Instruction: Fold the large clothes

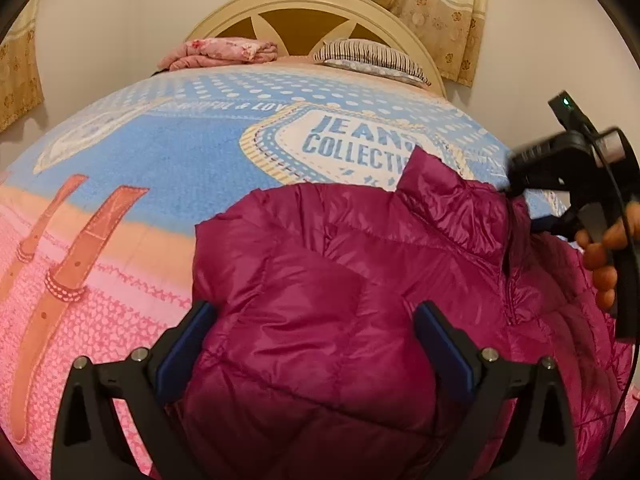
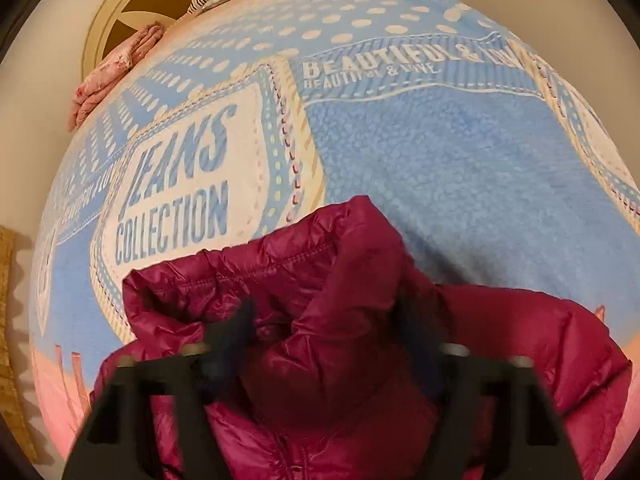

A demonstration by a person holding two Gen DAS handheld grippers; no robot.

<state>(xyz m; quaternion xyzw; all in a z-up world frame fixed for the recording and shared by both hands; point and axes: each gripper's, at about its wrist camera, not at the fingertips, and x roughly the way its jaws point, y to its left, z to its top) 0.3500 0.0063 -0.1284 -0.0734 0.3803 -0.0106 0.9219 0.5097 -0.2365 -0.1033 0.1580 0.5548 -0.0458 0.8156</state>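
Hovering over the bed, I hold my left gripper (image 1: 316,344) with its jaws spread wide, and the magenta puffer jacket (image 1: 360,280) bulges up between the two blue pads (image 1: 444,352) without being pinched; the fabric lies close to both pads, yet I cannot tell whether it touches them. The jacket spreads ahead of these jaws and off to their right, its collar standing up at the far end. It lies on a bedspread (image 1: 168,152) printed blue and pink, with a lettered badge just beyond the collar.

My right gripper (image 2: 328,344) points steeply down at the collar (image 2: 340,248), which rises in a crumpled fold between my blurred fingers (image 2: 232,332). Through that blur I cannot tell whether these jaws clamp the cloth or merely straddle it. In the left view that same tool shows at the jacket's right edge, my hand (image 1: 604,264) wrapped around its handle.

Far beyond both jaws sit a striped pillow (image 1: 372,58), a folded pink blanket (image 1: 224,54) and the arched headboard (image 1: 312,8).
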